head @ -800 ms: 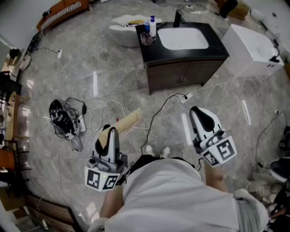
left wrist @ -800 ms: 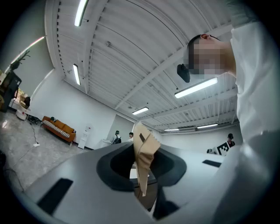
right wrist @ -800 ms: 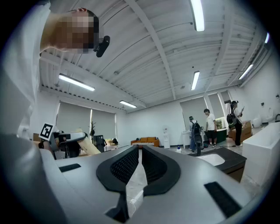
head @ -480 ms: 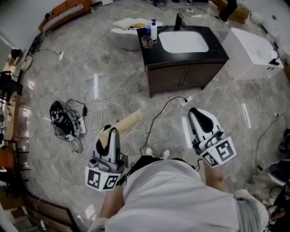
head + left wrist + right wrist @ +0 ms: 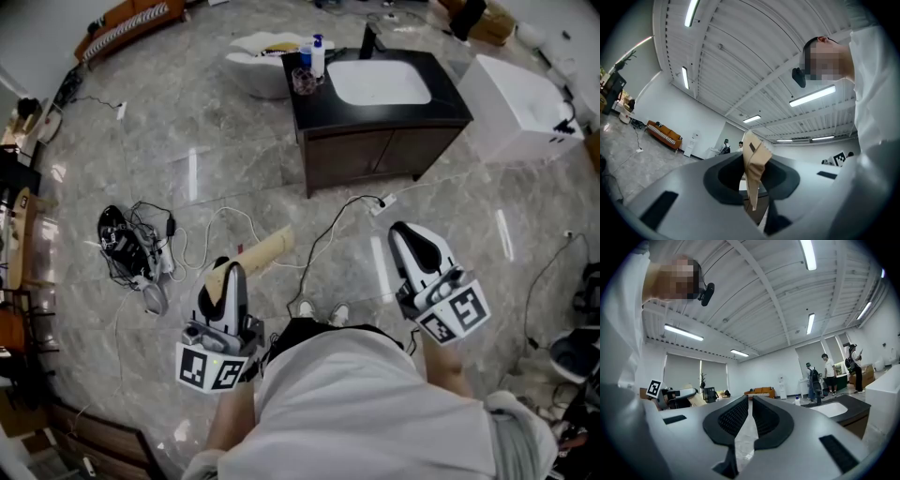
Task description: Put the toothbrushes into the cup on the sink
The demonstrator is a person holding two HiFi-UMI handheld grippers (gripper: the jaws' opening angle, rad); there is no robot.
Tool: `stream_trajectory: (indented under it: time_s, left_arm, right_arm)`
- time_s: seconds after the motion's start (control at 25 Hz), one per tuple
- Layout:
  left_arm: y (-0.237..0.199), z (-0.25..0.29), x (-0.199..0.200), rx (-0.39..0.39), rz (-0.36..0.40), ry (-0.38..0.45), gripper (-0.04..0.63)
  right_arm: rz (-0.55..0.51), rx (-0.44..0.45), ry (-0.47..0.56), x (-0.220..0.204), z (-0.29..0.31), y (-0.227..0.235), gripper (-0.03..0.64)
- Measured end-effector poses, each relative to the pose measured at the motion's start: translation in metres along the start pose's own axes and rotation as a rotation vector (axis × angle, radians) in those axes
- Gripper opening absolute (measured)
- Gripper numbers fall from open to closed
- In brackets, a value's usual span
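Little has changed since the earlier frames: both tools hang at the same height in front of the person's white shirt [image 5: 347,403], and only the view has drifted a little, sliding the black-topped sink cabinet with its white basin [image 5: 450,98] slightly across the frame.

The left gripper [image 5: 230,279] is clenched on a tan paper toothbrush packet [image 5: 753,161]. The packet runs lengthwise along the jaws, its free end sticking out past their tips and pointing roughly toward the cabinet, well short of it. The right gripper [image 5: 415,239] has its jaws drawn together with nothing between them.

The clear glass cup [image 5: 303,82] stands at the cabinet's near-left corner, just beside a blue and white bottle [image 5: 316,54].

The floor is glossy grey marble tile [image 5: 234,159]. Between the cabinet and the left gripper lie a cardboard tube [image 5: 267,251] and loose white cables [image 5: 211,230]. A white boxy fixture [image 5: 516,94] stands right of the cabinet, and an orange sofa [image 5: 131,23] sits far to its left.
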State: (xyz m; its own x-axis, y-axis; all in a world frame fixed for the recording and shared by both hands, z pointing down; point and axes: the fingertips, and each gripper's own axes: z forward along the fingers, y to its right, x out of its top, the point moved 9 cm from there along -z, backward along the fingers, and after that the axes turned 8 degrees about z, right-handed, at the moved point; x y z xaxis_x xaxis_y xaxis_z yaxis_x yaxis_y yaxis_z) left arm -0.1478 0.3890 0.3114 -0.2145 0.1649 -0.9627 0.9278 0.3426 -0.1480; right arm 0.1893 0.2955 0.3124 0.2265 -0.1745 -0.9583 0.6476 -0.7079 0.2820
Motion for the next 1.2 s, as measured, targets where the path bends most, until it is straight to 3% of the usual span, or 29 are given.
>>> stream_trajectory:
  time_s: [0.64,1.2]
  left_arm:
    - [-0.061,0.001,-0.014,-0.027,-0.071,-0.017,0.074]
    - [-0.075,0.038,-0.024,-0.062,-0.065,-0.038,0.074]
  right_arm:
    - [-0.027,-0.073,-0.019,-0.011,0.031,-0.030,0.052]
    - [-0.002,-0.096,0.001,-0.018,0.053,-0.003,0.052]
